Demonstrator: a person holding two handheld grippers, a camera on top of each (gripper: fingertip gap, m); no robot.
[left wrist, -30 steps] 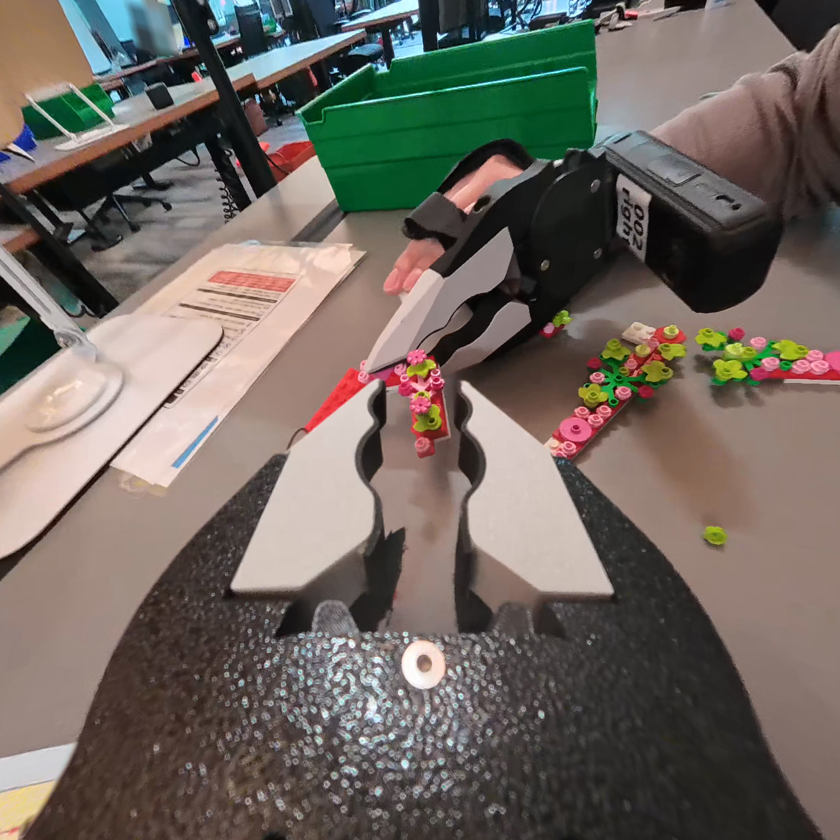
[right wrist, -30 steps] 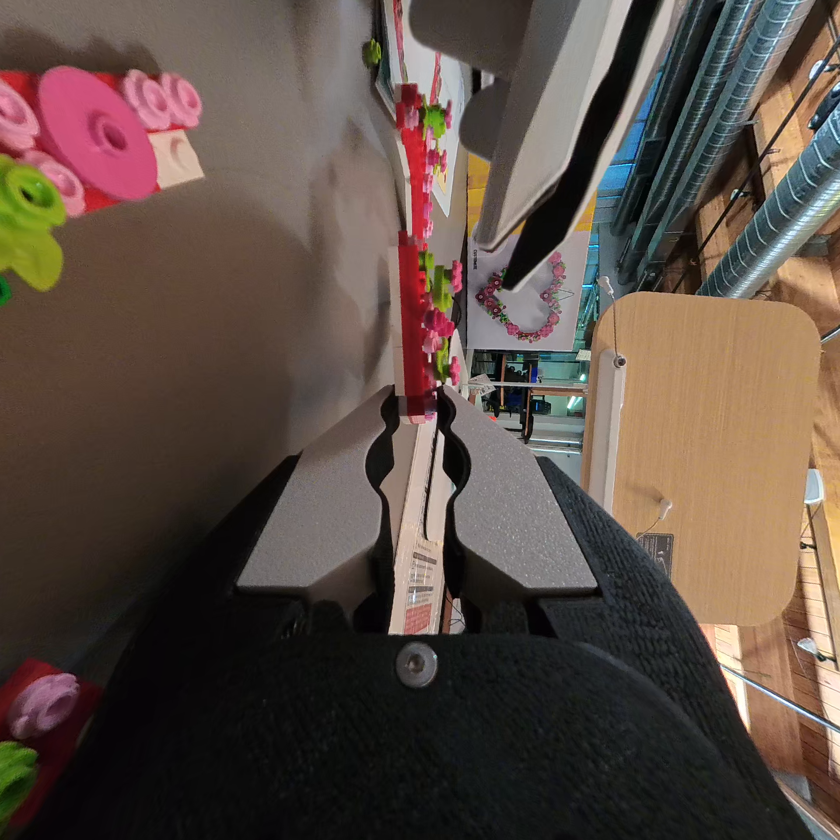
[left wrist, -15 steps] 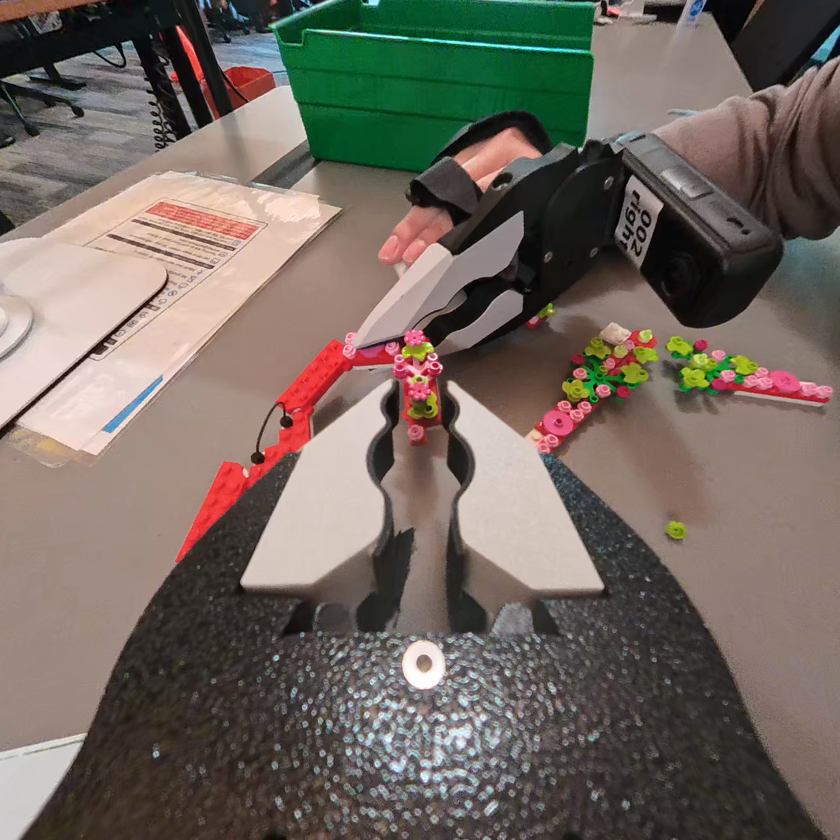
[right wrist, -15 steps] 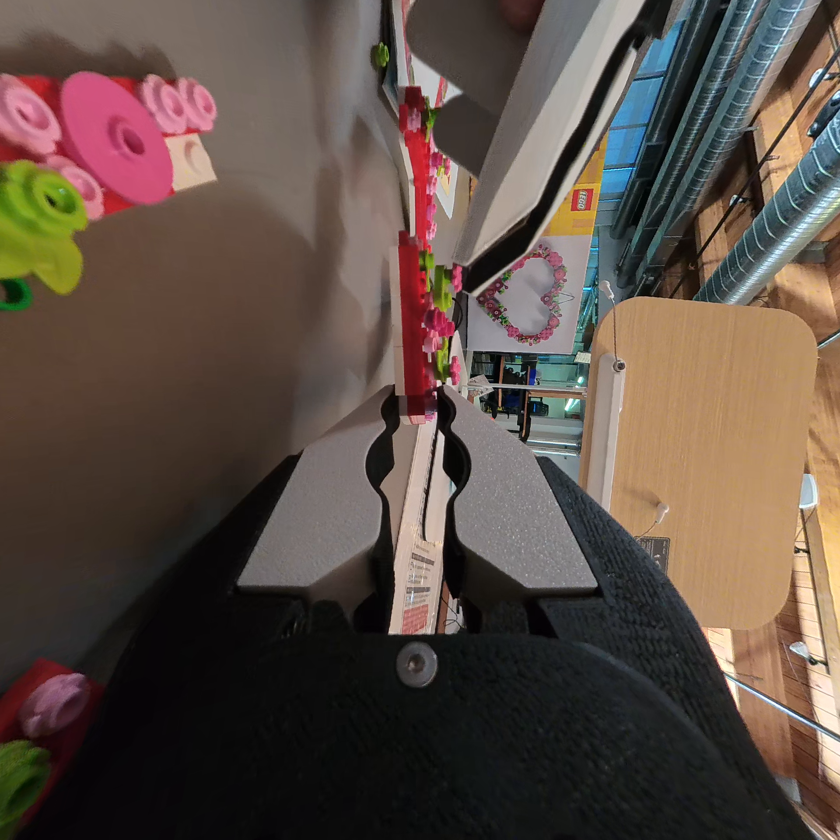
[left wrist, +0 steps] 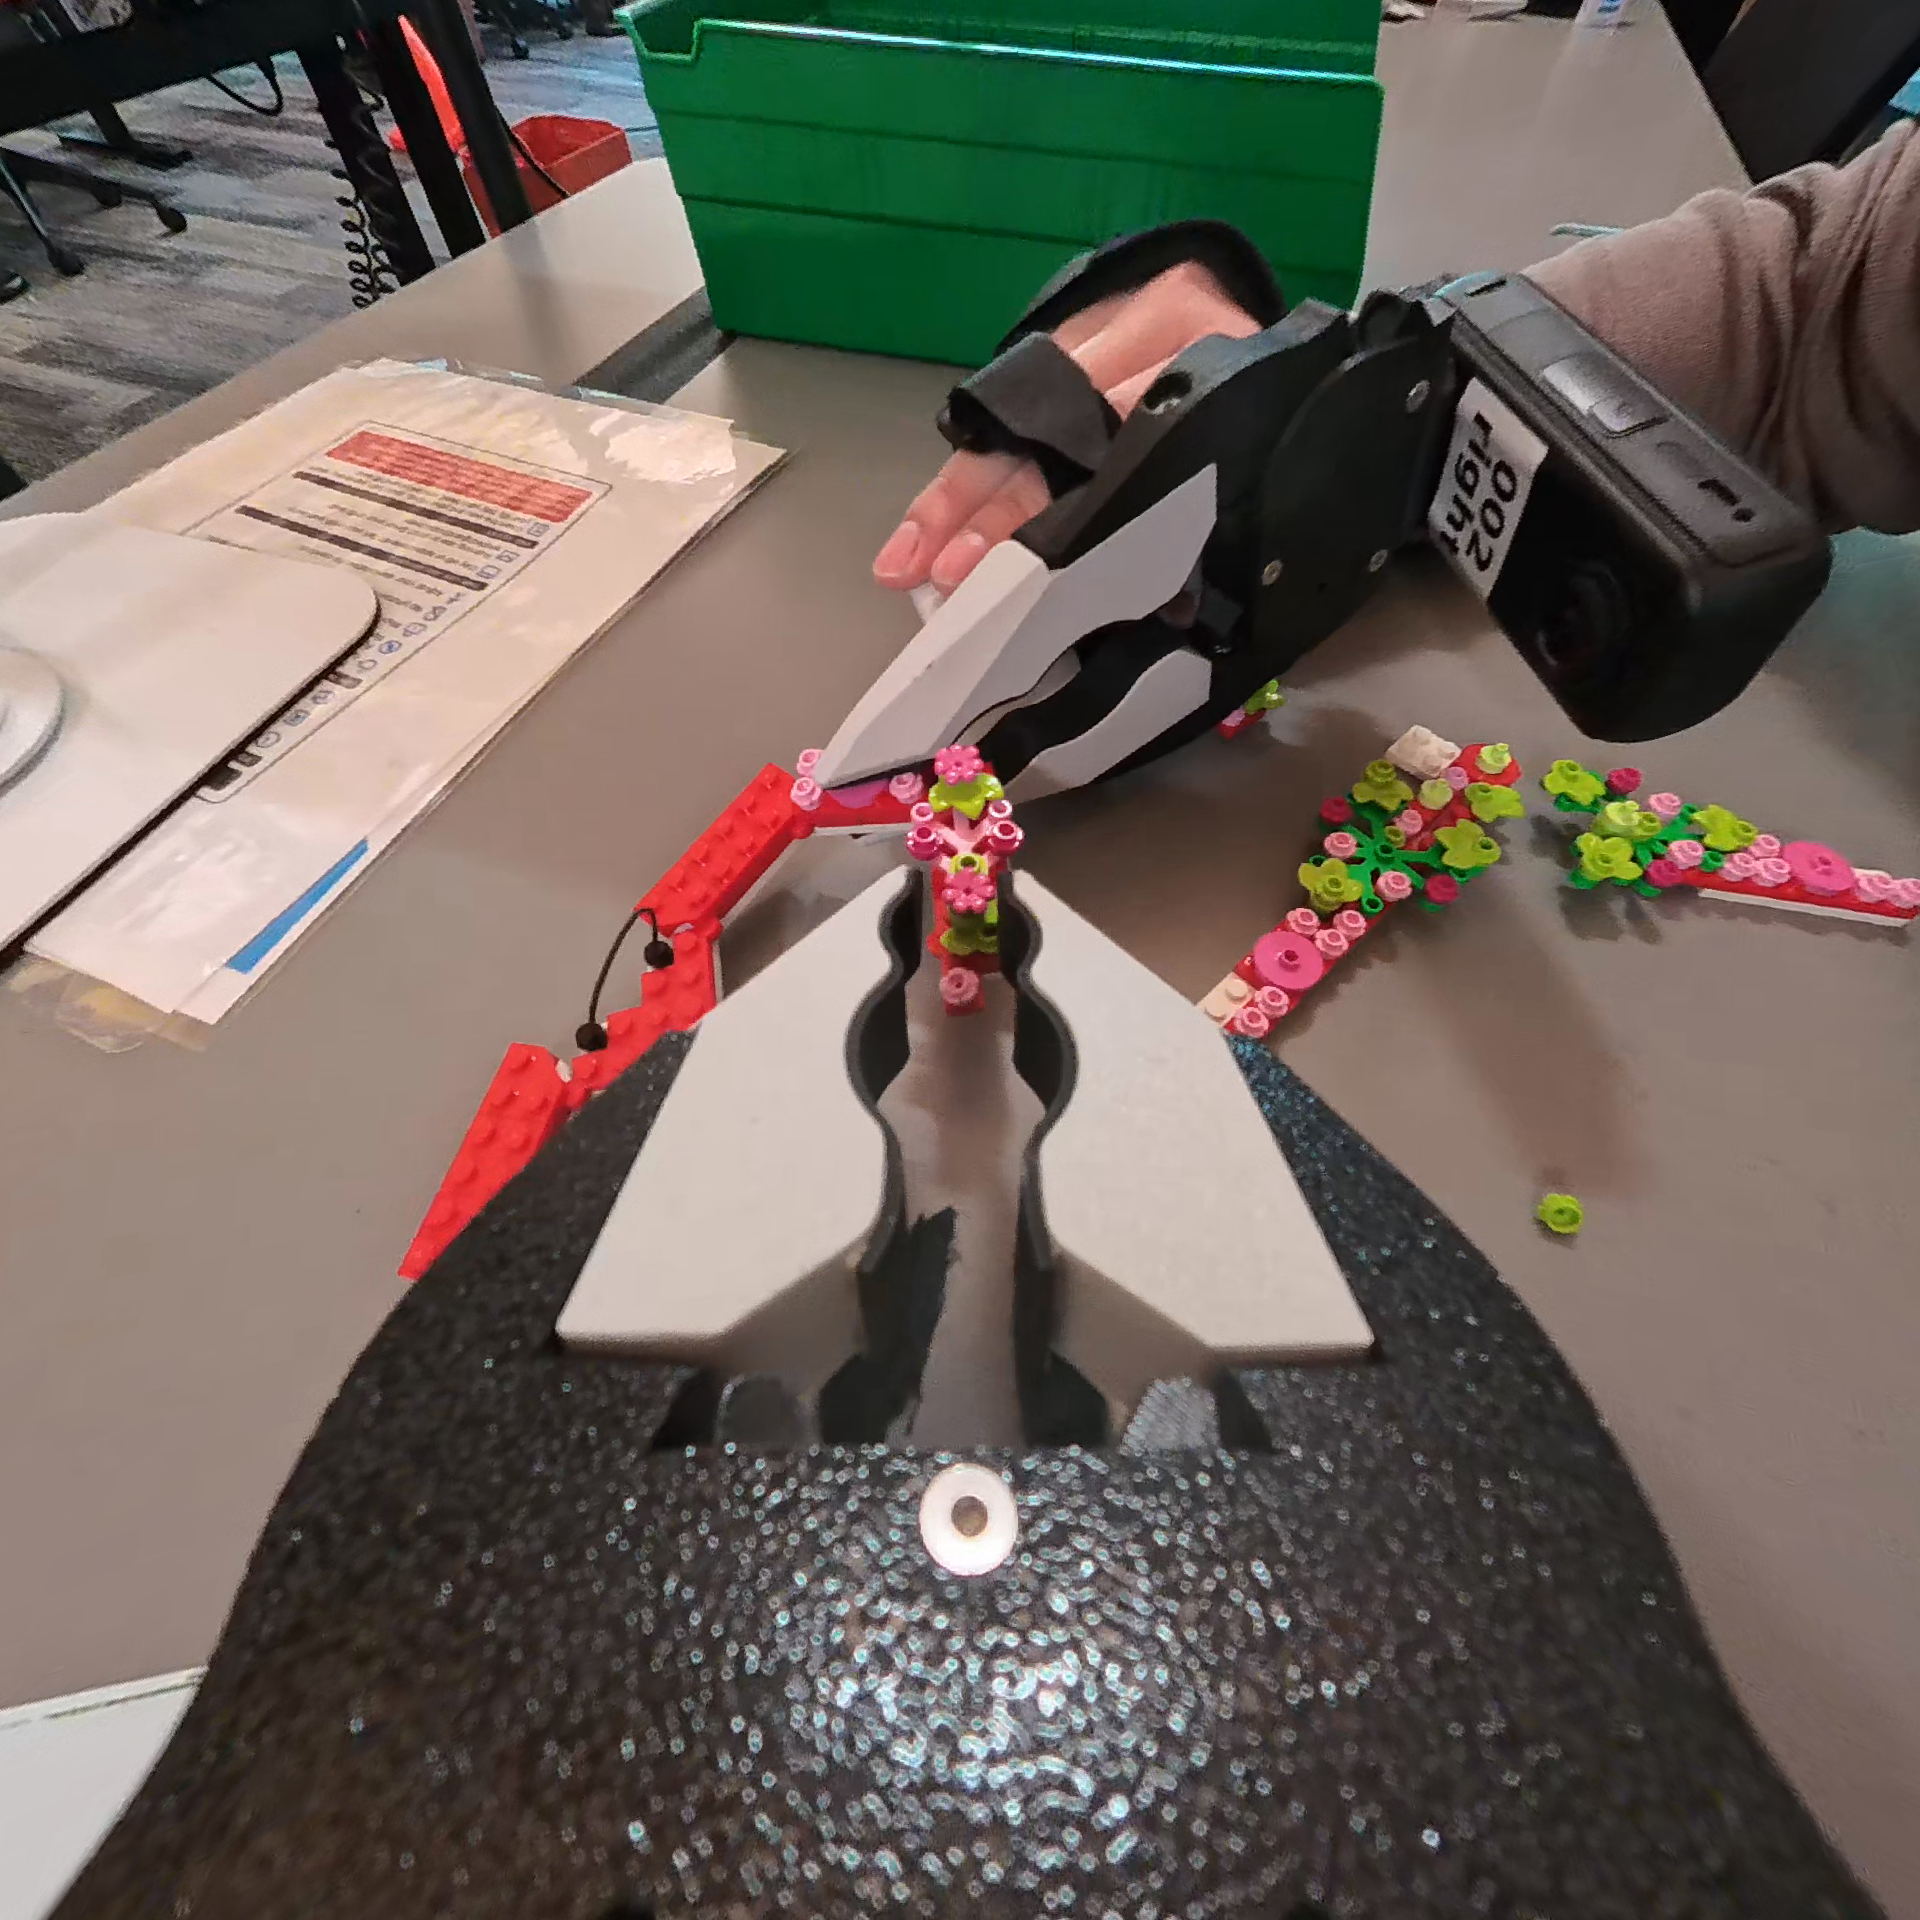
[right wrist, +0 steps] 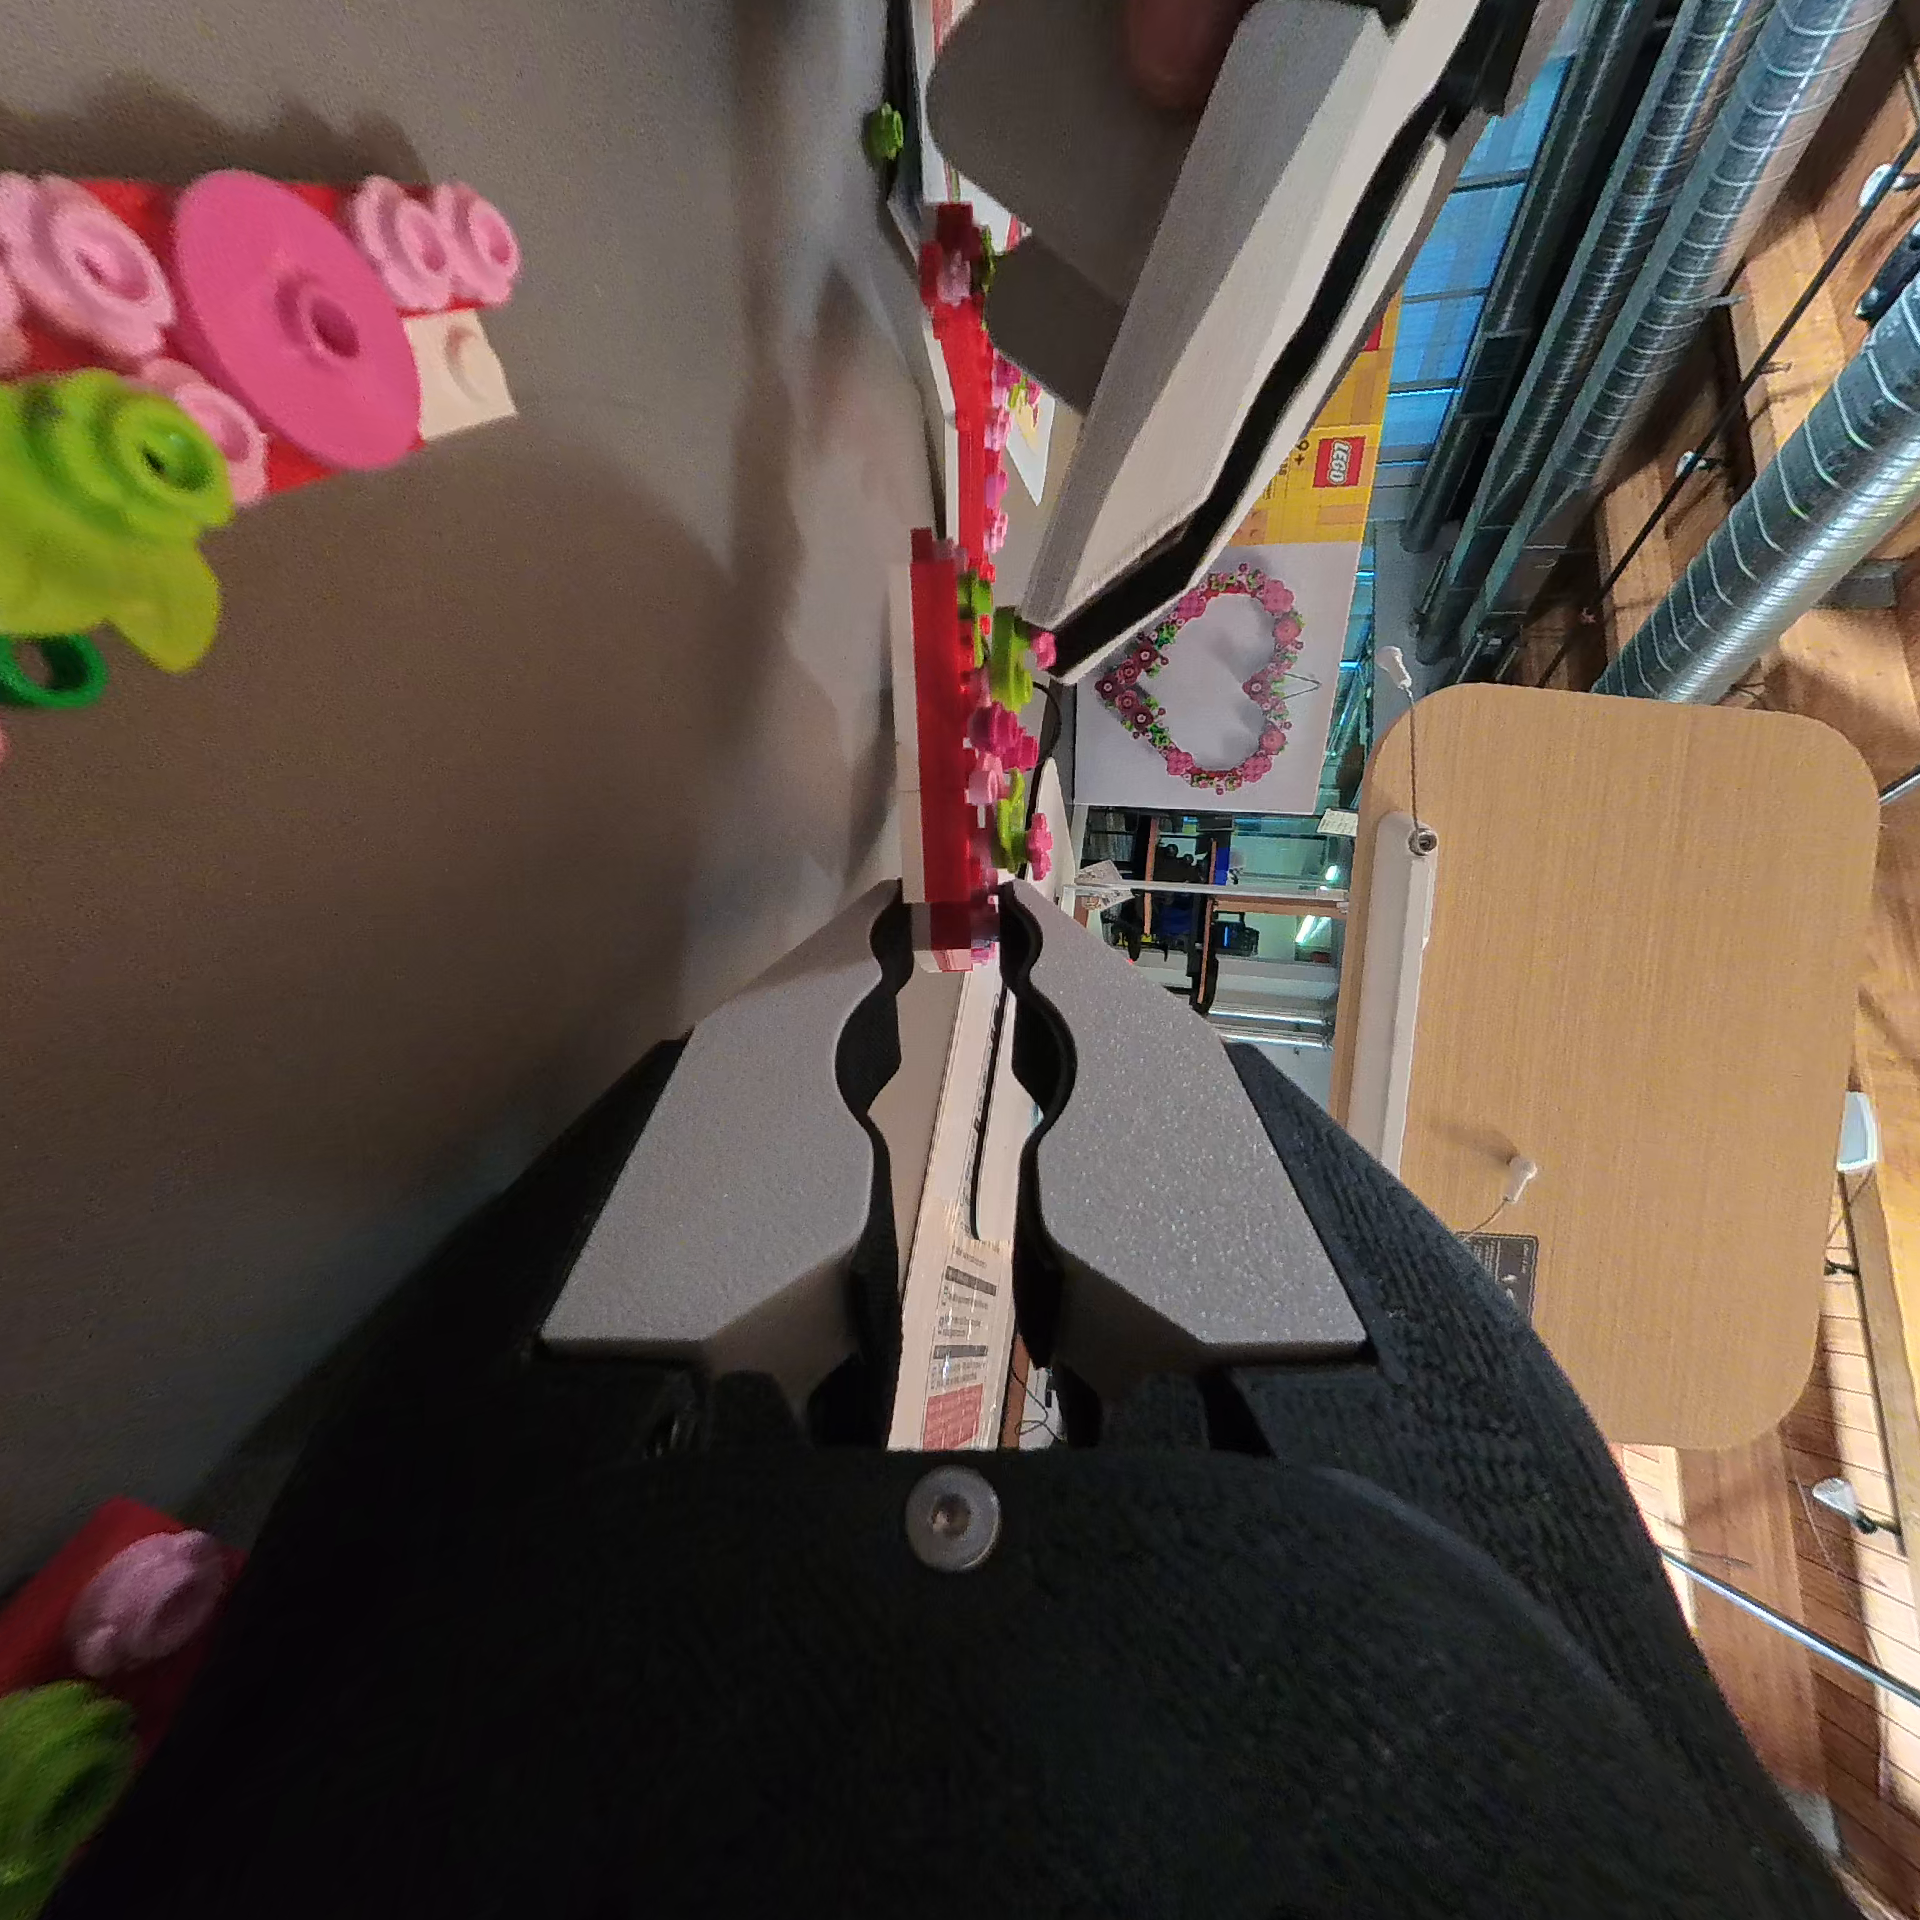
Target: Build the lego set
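A red lego strip topped with pink and lime flowers [left wrist: 964, 914] lies on the grey table and joins a chain of bare red plates [left wrist: 727, 883]. My left gripper [left wrist: 966, 883] straddles the flowered strip from above, its fingers shut against the flowers on both sides. My right gripper [right wrist: 951, 904] is shut on the far end of the same strip [right wrist: 945, 748], low to the table. It shows in the left wrist view [left wrist: 842, 764], pinching where the strip meets the bare plates. The left gripper's fingers [right wrist: 1195, 364] hang over the strip in the right wrist view.
Two more flowered segments [left wrist: 1382, 862] [left wrist: 1714, 852] and a loose lime flower [left wrist: 1558, 1210] lie to the right. Green bins [left wrist: 1018, 177] stand behind, sleeved papers [left wrist: 416, 540] and a white pad [left wrist: 156, 665] at left. A black cord [left wrist: 623, 977] hangs off the red plates. My hands' fingertips stand some 5 centimetres from each other.
My left gripper has tilted downward over the strip and its fingers have closed in on the flowers. The right gripper and the strip have stayed in place.
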